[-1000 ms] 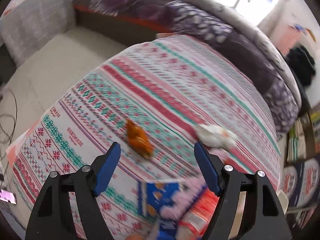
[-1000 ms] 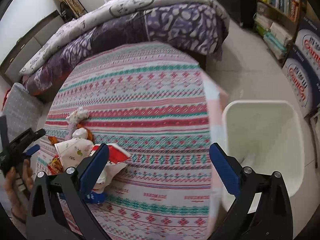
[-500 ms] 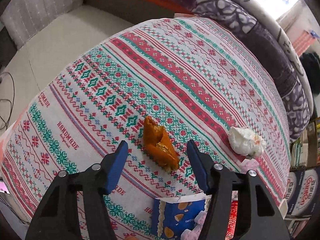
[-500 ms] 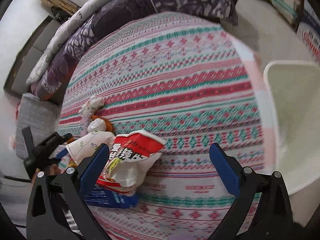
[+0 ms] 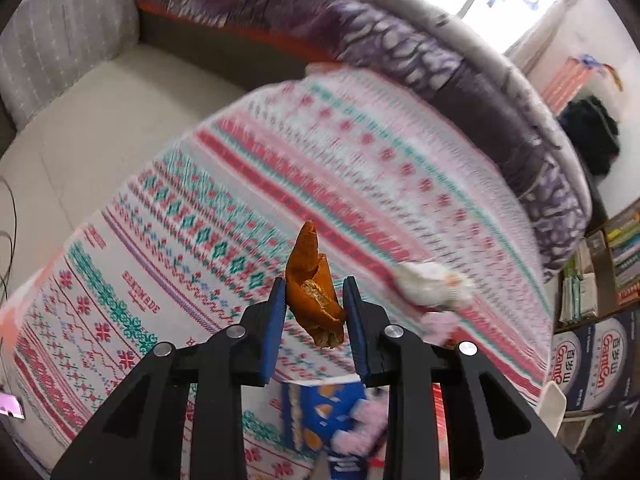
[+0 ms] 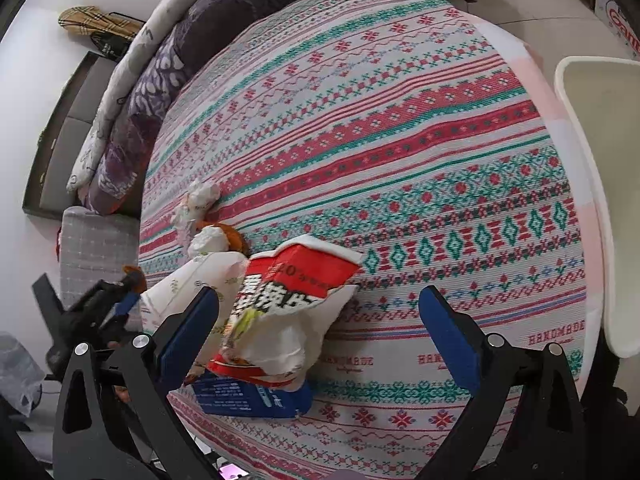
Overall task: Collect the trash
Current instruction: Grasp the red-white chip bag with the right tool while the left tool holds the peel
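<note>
Peel slipping out is judged the chief risk: the orange peel (image 5: 314, 292), curled and uneven, is clamped between the blue pads of the left tool (image 5: 315, 308), whose jaws have just been closing onto it, and only its lower part is held while a pointed tip stands up beyond them. A piece so thin and irregular could crumple, twist or drop back on the patterned cloth of the bench (image 6: 400, 152) if it is swung fast toward the white bin (image 6: 592, 200), which is seen well apart at the far side of the bench. The left view is blurred, so whether the peel is clear of the cloth cannot be told for certain, though it appears lifted.

The right tool (image 6: 318, 332) is seen with its jaws wide apart and nothing gripped. The red and white snack bag (image 6: 288, 312) lies between them but nearer the left pad, resting on a blue packet (image 6: 256, 398). A closing there could catch one loose edge only, or drag the packet along. Crumpled tissue (image 6: 202, 198) lies further off, beyond the pile.
</note>
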